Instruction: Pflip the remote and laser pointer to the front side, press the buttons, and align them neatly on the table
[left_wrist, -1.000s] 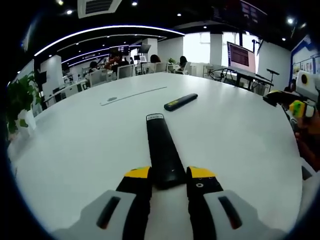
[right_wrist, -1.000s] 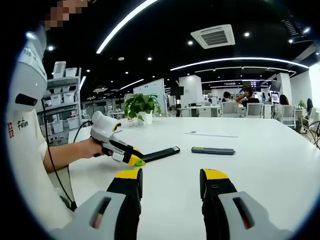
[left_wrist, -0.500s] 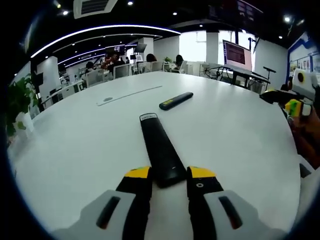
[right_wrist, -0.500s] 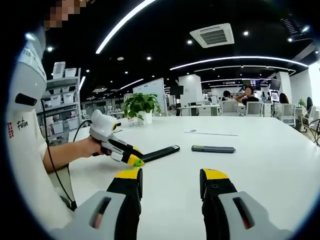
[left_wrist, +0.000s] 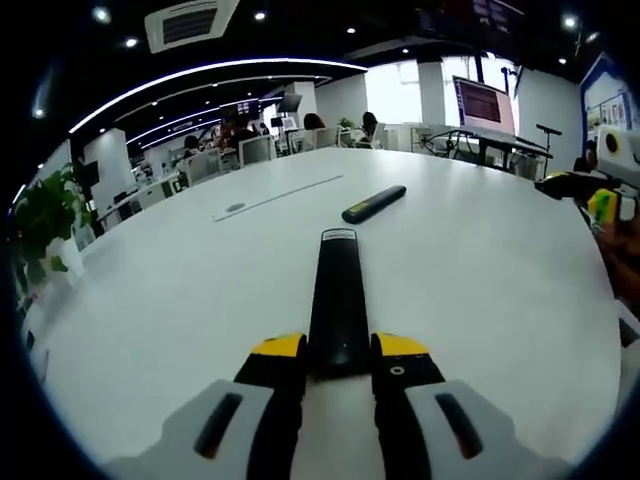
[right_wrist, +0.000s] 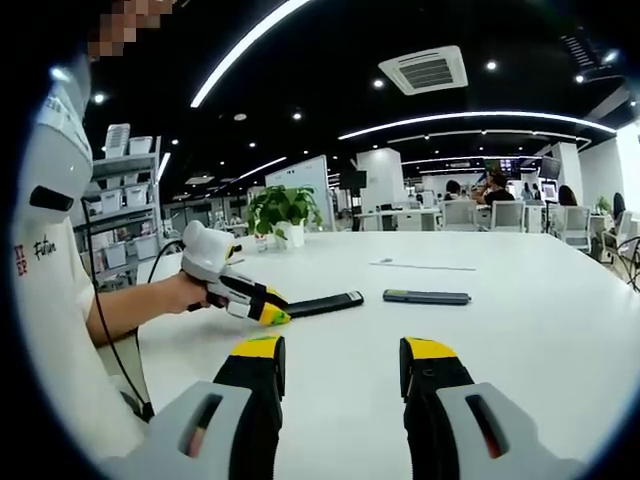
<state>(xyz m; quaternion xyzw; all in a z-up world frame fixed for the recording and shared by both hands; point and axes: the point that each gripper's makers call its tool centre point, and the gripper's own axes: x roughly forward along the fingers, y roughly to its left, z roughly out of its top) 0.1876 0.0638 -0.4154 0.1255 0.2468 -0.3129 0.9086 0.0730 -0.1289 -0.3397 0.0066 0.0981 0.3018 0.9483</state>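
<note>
A long black remote (left_wrist: 337, 296) lies plain side up on the white table (left_wrist: 180, 290), with its near end between the yellow-tipped jaws of my left gripper (left_wrist: 338, 350), which is shut on it. Farther off lies the black laser pointer (left_wrist: 373, 203), slanted. In the right gripper view the left gripper (right_wrist: 265, 308) holds the remote (right_wrist: 325, 304) low over the table, and the laser pointer (right_wrist: 426, 297) rests to its right. My right gripper (right_wrist: 340, 365) stands open above the table with nothing between its jaws.
A thin white strip (left_wrist: 275, 196) lies far back on the table. A potted plant (right_wrist: 282, 213) stands at the table's far edge. The person's forearm (right_wrist: 135, 310) and white shirt are at the left. Desks, chairs and people fill the office behind.
The left gripper has swung the remote so that it points straighter ahead, toward the laser pointer. The right gripper has stayed still.
</note>
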